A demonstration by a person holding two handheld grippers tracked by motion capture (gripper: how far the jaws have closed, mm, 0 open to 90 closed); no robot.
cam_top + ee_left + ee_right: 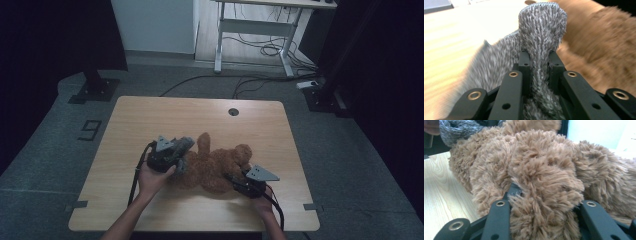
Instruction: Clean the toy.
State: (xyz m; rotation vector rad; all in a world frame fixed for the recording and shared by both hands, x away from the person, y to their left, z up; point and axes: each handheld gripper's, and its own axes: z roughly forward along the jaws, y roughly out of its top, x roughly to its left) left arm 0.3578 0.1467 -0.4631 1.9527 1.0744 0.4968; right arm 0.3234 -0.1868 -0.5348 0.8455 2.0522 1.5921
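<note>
A: Where did we have the fluffy brown plush teddy bear (216, 167)?

B: It lay on its back near the middle of the light wooden table (150, 115), between our two hands.

A: And the fuzzy grey knitted garment (540, 32)?

B: Our left gripper (176, 152) pinched a fold of it, jaws pressed tight on the fabric, just beside the bear's left flank. We judged this hold kept the opening presented toward the bear.

A: The right gripper (234, 179)?

B: Its jaws were clamped on a tuft of brown fur at the bear's near side, apparently to steady the toy against sliding while the garment was brought up.
</note>
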